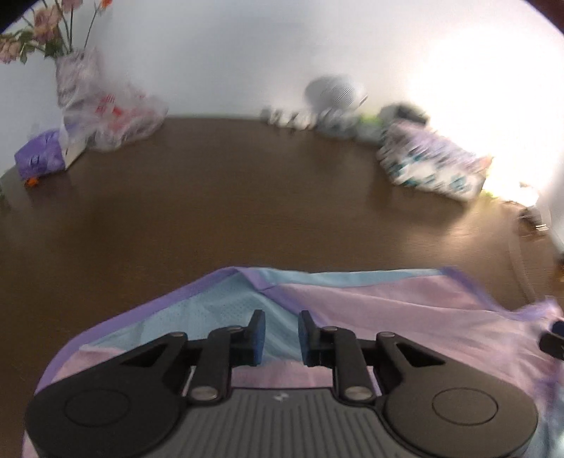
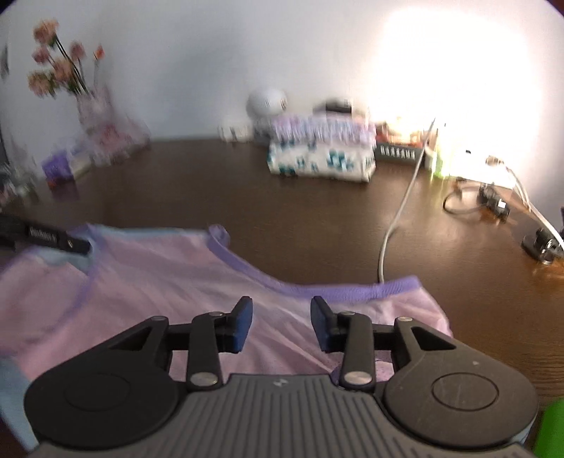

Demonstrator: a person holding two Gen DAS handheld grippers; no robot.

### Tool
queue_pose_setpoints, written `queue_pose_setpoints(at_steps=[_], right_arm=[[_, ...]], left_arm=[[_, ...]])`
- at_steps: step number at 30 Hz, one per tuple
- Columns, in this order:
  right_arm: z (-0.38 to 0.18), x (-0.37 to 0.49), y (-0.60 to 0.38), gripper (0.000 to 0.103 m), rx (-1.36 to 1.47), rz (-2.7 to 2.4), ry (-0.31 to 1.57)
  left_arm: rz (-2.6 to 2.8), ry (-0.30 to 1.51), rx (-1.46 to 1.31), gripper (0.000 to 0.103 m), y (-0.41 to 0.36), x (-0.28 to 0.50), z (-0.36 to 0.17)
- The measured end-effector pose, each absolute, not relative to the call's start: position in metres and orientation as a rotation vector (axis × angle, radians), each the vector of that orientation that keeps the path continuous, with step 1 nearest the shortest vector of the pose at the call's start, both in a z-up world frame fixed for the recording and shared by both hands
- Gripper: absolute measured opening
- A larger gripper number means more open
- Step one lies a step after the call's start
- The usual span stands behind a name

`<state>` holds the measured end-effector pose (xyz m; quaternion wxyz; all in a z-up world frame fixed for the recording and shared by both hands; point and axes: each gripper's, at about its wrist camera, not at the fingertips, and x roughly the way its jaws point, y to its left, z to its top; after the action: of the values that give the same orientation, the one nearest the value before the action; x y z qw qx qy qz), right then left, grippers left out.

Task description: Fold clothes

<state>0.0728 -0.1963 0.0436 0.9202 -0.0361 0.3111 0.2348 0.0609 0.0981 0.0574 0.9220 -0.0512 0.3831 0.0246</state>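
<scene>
Dark brown wood desk (image 2: 282, 218). Pink-blue garment (image 2: 158, 282) lies spread at near edge. Beyond it, by the wall: patterned packet (image 2: 319, 162); flower vase (image 2: 95, 105) far left of packet; white cable (image 2: 398, 215) right of packet.

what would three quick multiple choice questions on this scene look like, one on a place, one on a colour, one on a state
1. Where do the flowers stand?
A. far left, by the wall
B. on the garment
C. beside the white cable

2. What colour is the trim of the garment?
A. green
B. purple
C. red

3. How do the jaws of the right gripper stand?
A. apart, nothing pinched
C. shut on the cable
B. shut on the flowers

Answers:
1 A: they rise at the far left edge of the table.
2 B: a purple band edges the pink fabric.
3 A: a clear gap shows between the pads, with flat cloth beyond.
</scene>
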Motion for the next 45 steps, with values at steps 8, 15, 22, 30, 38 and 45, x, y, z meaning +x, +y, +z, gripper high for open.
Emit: queue_pose_setpoints(at_steps=[8,15,22,30,38,45], right_arm=[[0.058,0.016,-0.188,0.051,-0.147,0.615,0.614],[0.046,-0.031,-0.203,0.051,-0.065,0.743,0.605],[0.022,-0.051,-0.217,0.050,0.063,0.859,0.683],[0.015,-0.061,-0.194,0.044,-0.051,0.808,0.698],[0.011,-0.064,-0.193,0.020,-0.071,0.781,0.678],[0.023,-0.063,-0.204,0.003,-0.046,0.778,0.624]], left_arm=[[-0.074,0.773,-0.064,0.048,0.116,-0.041,0.067],[-0.221,0.809,-0.048,0.046,0.119,-0.091,0.043],[-0.332,0.812,-0.014,0.044,0.112,-0.099,0.032],[-0.344,0.805,-0.014,0.043,0.121,-0.057,0.026],[-0.389,0.830,0.040,0.005,0.121,-0.064,0.026],[-0.368,0.749,0.030,0.001,0.118,-0.086,0.046]])
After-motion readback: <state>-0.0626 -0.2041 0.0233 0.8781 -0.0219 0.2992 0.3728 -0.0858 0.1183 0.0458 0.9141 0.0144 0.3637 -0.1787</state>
